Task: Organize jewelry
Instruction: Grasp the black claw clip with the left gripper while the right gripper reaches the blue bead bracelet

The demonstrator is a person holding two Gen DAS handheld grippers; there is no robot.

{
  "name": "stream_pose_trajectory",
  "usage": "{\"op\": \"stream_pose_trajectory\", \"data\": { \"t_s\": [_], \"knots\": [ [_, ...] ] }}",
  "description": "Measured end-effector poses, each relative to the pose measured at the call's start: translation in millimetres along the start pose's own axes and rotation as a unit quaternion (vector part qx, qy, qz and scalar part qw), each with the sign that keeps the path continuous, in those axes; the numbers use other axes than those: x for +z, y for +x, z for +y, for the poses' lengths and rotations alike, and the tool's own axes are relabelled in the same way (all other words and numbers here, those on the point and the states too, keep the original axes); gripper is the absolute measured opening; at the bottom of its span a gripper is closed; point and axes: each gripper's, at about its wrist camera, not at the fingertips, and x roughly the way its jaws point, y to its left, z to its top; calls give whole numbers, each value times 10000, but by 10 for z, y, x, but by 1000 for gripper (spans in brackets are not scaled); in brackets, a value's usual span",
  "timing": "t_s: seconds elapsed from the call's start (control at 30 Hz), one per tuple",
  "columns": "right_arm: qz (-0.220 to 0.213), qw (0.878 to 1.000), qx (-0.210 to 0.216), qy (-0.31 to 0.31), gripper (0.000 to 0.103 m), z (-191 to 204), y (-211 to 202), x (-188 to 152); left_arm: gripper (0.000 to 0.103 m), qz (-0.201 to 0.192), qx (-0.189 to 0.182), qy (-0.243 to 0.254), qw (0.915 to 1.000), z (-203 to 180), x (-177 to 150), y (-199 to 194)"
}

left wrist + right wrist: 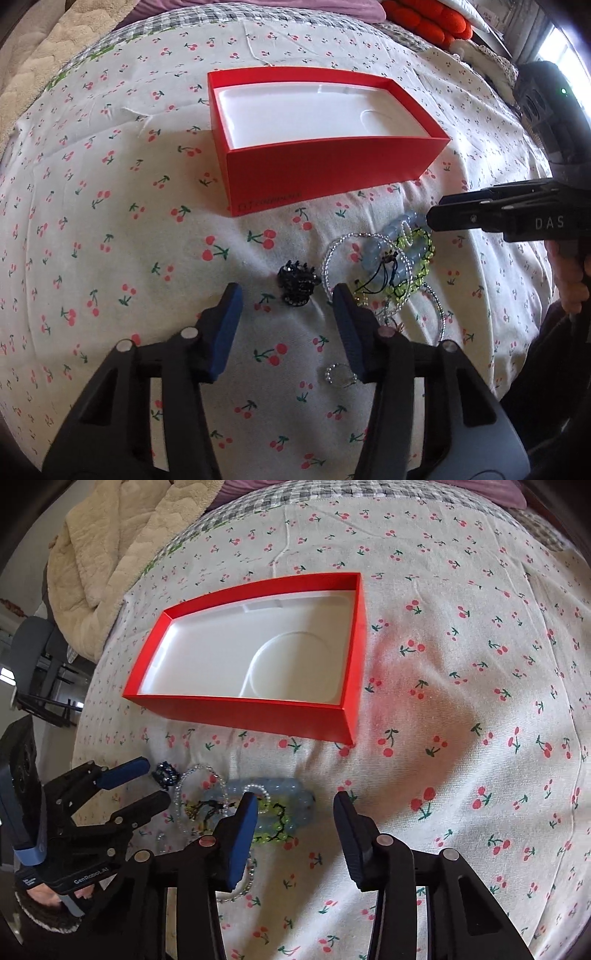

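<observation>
Left gripper (287, 295) hovering over cherry-print bedsheet (110, 229), jaws apart, gripping nothing; black hair clip (298, 284) lying just beyond its tips. Right gripper (295, 801) also standing open and gripping nothing, left finger overlapping bracelet pile (236, 805). Pale blue bead bracelet (402, 240) lying tangled with green one (417, 254). Red box (332, 166) sitting beyond jewelry, white tray inside bare.

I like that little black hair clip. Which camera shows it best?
The left wrist view: the black hair clip lies in the open between the fingers. In the right wrist view it is small, near the left edge.
</observation>
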Motion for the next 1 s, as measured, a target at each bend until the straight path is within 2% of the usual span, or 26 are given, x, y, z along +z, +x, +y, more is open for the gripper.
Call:
{"op": "stream_pose_trajectory", "data": {
  "t_s": [0.1,0.3,0.5,0.57,0.87,0.93,1.0],
  "knots": [
    [73,9998,-123,-123,32,-38,57,-15,50,14,100,126,9999,-25,-10,29],
    [28,9987,-297,-422,29,-18,109,-15,44,-17,166,276,9995,-62,9,66],
    [-35,9933,-684,-936,29,165,206,-31,34,7,217,407,9989,-147,54,135],
    [-61,9908,-804,-1091,29,215,249,-32,26,26,259,408,9988,-155,64,152],
    [-347,9800,-1150,-1589,28,396,360,-67,26,19,296,273,9992,-176,110,206],
    [-405,9772,-1202,-1704,25,424,367,-88,26,20,294,210,9993,-138,98,186],
    [-428,9781,-1119,-1700,13,427,360,-100,26,12,293,136,9995,-117,103,163]
  ]
}}
